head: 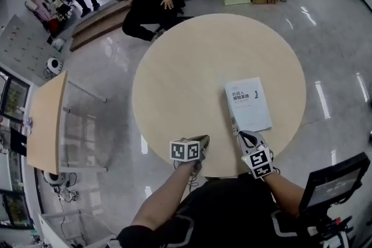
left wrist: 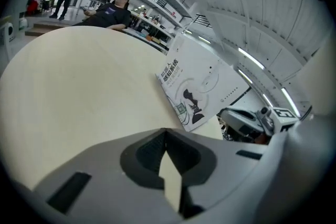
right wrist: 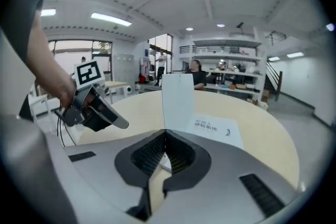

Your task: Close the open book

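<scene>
White card, pinched thin: could have creased or torn the raised cover (right wrist: pixel 177 99) of the white softcover book (head: pixel 250 106) if swung over too fast, or slipped free and dropped open, given so narrow a bite. Showed the grey right gripper (head: pixel 235 125) at the near edge of the round pale-wood table (head: pixel 186 67), jaws clamped on that upright cover's bottom edge, pages flat on the table's right half just beyond. Showed the grey left gripper (head: pixel 206 138) at the same table edge, jaws together on nothing, book off to their right.
</scene>
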Demonstrator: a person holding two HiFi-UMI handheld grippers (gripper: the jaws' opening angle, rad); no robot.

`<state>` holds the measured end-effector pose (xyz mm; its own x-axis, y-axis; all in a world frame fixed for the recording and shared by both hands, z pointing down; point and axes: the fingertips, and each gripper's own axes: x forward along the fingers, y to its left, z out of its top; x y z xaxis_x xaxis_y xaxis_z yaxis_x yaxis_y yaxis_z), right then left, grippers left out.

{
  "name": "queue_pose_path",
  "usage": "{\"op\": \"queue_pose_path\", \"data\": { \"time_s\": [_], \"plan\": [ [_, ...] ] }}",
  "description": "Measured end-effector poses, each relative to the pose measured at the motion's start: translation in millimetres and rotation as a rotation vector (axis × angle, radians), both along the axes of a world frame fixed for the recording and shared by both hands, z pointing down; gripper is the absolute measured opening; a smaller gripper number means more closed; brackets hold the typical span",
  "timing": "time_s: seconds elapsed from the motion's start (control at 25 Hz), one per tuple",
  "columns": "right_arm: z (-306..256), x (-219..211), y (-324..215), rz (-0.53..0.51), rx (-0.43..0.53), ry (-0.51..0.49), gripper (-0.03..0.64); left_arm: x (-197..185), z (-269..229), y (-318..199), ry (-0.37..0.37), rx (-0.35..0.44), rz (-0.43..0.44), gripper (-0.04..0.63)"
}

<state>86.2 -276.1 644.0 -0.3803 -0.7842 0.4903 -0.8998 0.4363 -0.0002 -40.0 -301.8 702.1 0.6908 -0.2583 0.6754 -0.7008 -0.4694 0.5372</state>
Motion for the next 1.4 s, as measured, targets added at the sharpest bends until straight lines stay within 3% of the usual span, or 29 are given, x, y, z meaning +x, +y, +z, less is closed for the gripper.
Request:
{"op": "queue_pose_path", "data": {
  "time_s": [0.28, 0.36, 0.6, 0.92, 1.08, 1.4],
  "plan": [
    [28.4, 66.6, 15.8, 0.34, -0.153, -0.252, 0.0, 30.3, -3.1, 10.6, -0.01, 0.003, 0.102, -0.011],
    [38.8, 74.5, 18.1, 0.396, -0.199, -0.303, 0.002, 34.4, -3.6, 14.2, -0.007, 0.0, 0.117, -0.011],
    [69.7, 96.2, 18.7, 0.482, -0.295, -0.392, 0.002, 48.8, 6.1, 13.4, -0.017, -0.001, 0.128, -0.011],
    [87.7, 98.9, 25.8, 0.559, -0.395, -0.468, 0.003, 41.8, 3.4, 19.8, -0.034, -0.008, 0.135, -0.011],
    [92.1, 97.5, 25.7, 0.598, -0.44, -0.552, 0.003, 41.0, 3.7, 20.2, -0.036, -0.007, 0.139, -0.011],
    [97.7, 116.4, 36.3, 0.63, -0.453, -0.511, 0.014, 35.3, 7.2, 19.1, -0.022, -0.004, 0.117, -0.011]
  ]
}}
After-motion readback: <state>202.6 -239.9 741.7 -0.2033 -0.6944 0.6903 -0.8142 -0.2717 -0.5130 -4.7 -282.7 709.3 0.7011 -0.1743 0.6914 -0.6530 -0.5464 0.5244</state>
